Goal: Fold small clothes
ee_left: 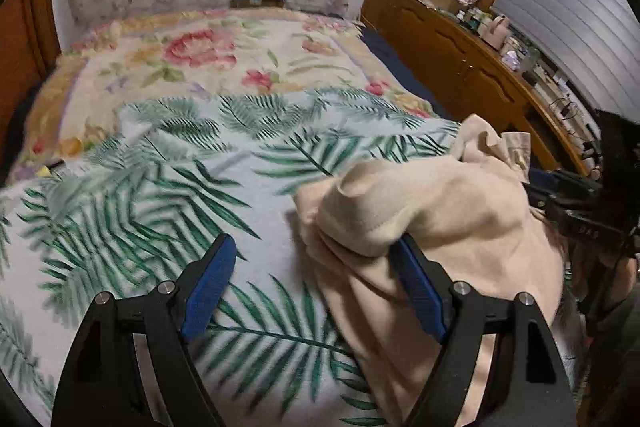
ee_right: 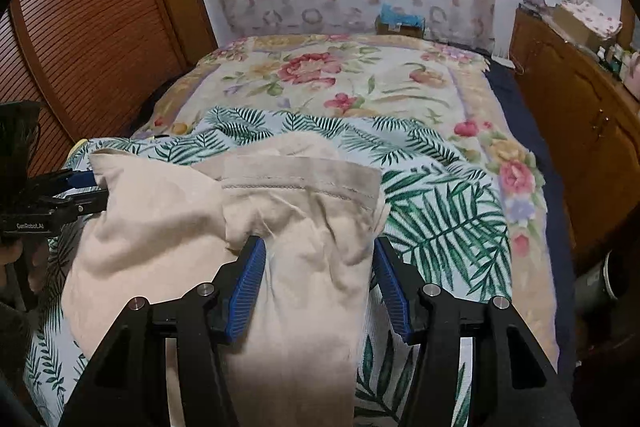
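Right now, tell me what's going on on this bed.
A person is folding a beige garment on a palm-leaf sheet over the bed. The left tool is open, one finger against the cloth's edge. The right tool is open, with a bunched fold between its fingers, unpinched.

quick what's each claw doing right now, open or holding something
Left claw: open, holding nothing; its right finger touches the crumpled beige cotton garment.
Right claw: open, garment between its fingers, not pinched.
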The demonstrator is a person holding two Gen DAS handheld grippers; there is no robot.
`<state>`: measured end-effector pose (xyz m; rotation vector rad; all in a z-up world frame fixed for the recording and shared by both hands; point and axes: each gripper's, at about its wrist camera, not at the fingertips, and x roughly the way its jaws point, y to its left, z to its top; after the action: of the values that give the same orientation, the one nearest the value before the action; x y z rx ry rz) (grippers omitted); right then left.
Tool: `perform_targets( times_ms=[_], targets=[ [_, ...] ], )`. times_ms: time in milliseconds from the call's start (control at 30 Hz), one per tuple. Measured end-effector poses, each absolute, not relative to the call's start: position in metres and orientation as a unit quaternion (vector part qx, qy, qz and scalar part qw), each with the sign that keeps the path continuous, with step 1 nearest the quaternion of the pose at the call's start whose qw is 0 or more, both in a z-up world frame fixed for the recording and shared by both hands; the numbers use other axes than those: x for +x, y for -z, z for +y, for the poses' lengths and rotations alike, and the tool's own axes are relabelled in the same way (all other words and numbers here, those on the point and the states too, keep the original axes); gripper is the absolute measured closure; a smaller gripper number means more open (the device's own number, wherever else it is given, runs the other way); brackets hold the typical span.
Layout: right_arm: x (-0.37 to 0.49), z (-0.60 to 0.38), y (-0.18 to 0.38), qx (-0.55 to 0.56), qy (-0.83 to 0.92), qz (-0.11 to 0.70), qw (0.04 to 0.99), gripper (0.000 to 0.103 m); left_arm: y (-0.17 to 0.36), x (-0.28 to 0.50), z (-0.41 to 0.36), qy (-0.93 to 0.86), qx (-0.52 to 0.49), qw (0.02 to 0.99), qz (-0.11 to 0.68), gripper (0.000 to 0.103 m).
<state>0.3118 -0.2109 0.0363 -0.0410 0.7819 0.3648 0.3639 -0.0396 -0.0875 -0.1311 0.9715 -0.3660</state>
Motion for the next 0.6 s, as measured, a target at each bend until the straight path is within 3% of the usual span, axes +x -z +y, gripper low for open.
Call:
perform_targets(
  times_ms=[100, 167, 233, 267, 333, 433, 500, 600],
  targets=[
    [0.315, -0.219, -0.034, -0.007, -0.183, 0.390, 0.903, 0.045, 0.087, 0.362, -0.046, 0.201, -0.065, 0.860, 0.464, 0.027],
    [0.320, -0.222, -0.034, 0.004, -0.190, 0.394, 0.899, 0.045, 0.085, 0.360, -0.050, 0.214, -0.070, 0.856, 0.466, 0.037],
    [0.324, -0.227, -0.033, 0.023, -0.199, 0.399, 0.895, 0.045, 0.085, 0.361, -0.052, 0.230, -0.081, 0.849, 0.468, 0.057],
    [0.325, -0.229, -0.032, 0.029, -0.207, 0.400, 0.893, 0.045, 0.085, 0.361, -0.053, 0.234, -0.087, 0.847, 0.469, 0.060],
    [0.327, -0.233, -0.028, 0.035, -0.214, 0.397, 0.892, 0.045, 0.085, 0.360, -0.053, 0.240, -0.093, 0.846, 0.468, 0.077],
    [0.326, -0.238, -0.024, 0.049, -0.235, 0.397, 0.886, 0.063, 0.083, 0.357, -0.051, 0.246, -0.100, 0.847, 0.460, 0.089],
    [0.326, -0.241, -0.022, 0.065, -0.257, 0.402, 0.876, 0.084, 0.079, 0.353, -0.048, 0.252, -0.111, 0.849, 0.452, 0.091],
    [0.319, -0.239, -0.024, 0.047, -0.244, 0.382, 0.890, 0.089, 0.066, 0.343, -0.043, 0.259, -0.114, 0.855, 0.436, 0.092]
  ],
)
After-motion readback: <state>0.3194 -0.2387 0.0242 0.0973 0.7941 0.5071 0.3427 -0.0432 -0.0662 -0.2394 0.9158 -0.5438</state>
